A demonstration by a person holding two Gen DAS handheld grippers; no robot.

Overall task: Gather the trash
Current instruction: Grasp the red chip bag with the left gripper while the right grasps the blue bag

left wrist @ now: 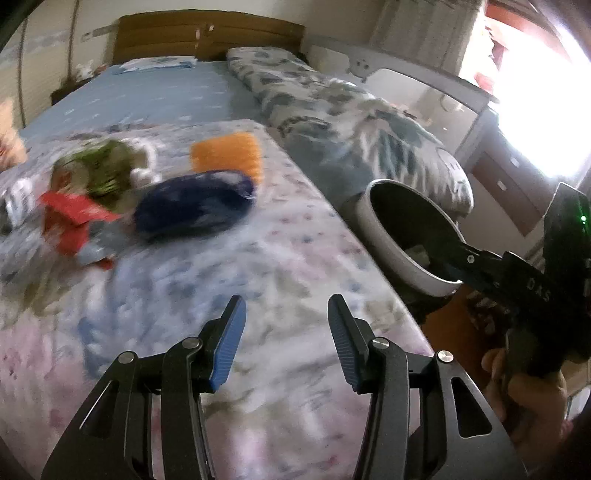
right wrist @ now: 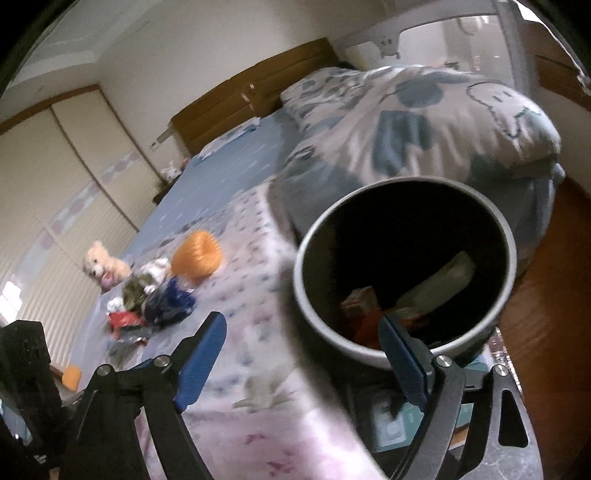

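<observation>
A pile of trash lies on the flowered bedspread (left wrist: 229,295): a dark blue wrapper (left wrist: 195,206), a red wrapper (left wrist: 74,218), a green wrapper (left wrist: 103,166) and an orange item (left wrist: 229,155). The pile also shows in the right wrist view (right wrist: 155,299). My left gripper (left wrist: 286,332) is open and empty above the bedspread, short of the pile. A grey bin (right wrist: 402,269) with a black liner stands beside the bed and holds several wrappers; it also shows in the left wrist view (left wrist: 406,236). My right gripper (right wrist: 303,339) is open and empty, one finger (right wrist: 402,354) over the bin's near rim.
A folded quilt (left wrist: 351,122) with a blue pattern lies along the bed's right side. A wooden headboard (left wrist: 207,33) is at the far end. A plush toy (right wrist: 103,266) sits on the bed's left. A wardrobe (right wrist: 55,177) lines the left wall. The wooden floor (right wrist: 554,295) is at the right.
</observation>
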